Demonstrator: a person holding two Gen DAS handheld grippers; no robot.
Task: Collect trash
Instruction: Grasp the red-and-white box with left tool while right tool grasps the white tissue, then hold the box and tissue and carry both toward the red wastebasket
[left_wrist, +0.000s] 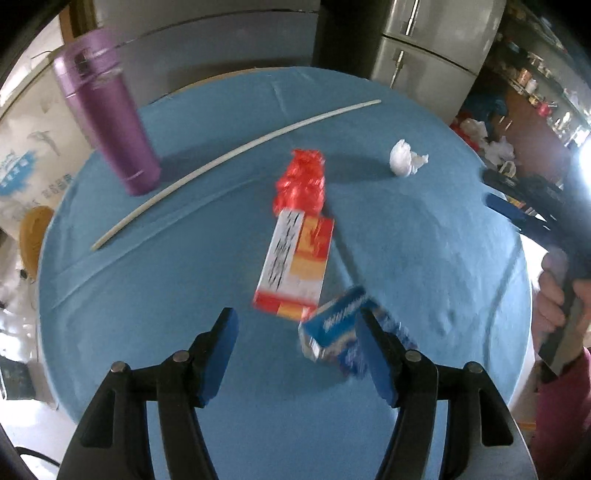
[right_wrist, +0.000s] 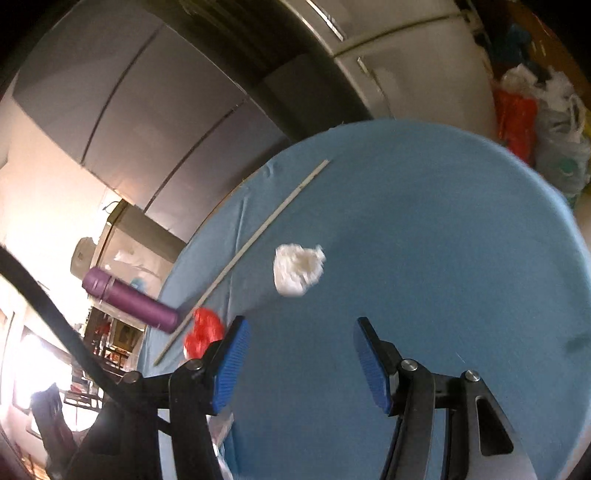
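On the round table with the blue cloth (left_wrist: 147, 295) lie a crumpled red plastic wrapper (left_wrist: 301, 181), a red, orange and white carton (left_wrist: 295, 266), a blurred blue carton (left_wrist: 332, 328) and a white tissue ball (left_wrist: 404, 158). My left gripper (left_wrist: 297, 317) hangs open above the near part of the table. Its right finger (left_wrist: 373, 354) overlaps the blue carton, and no pad presses on anything. My right gripper (right_wrist: 301, 323) is open and holds nothing. The tissue ball (right_wrist: 297, 269) lies just beyond its tips and the red wrapper (right_wrist: 203, 332) sits by its left finger.
A purple flask (left_wrist: 107, 114) stands at the table's far left beside a long white stick (left_wrist: 229, 158). A hand (left_wrist: 554, 295) grips the other tool at the right edge. A grey fridge (left_wrist: 424, 44) and plastic bags (right_wrist: 535, 129) stand beyond the table.
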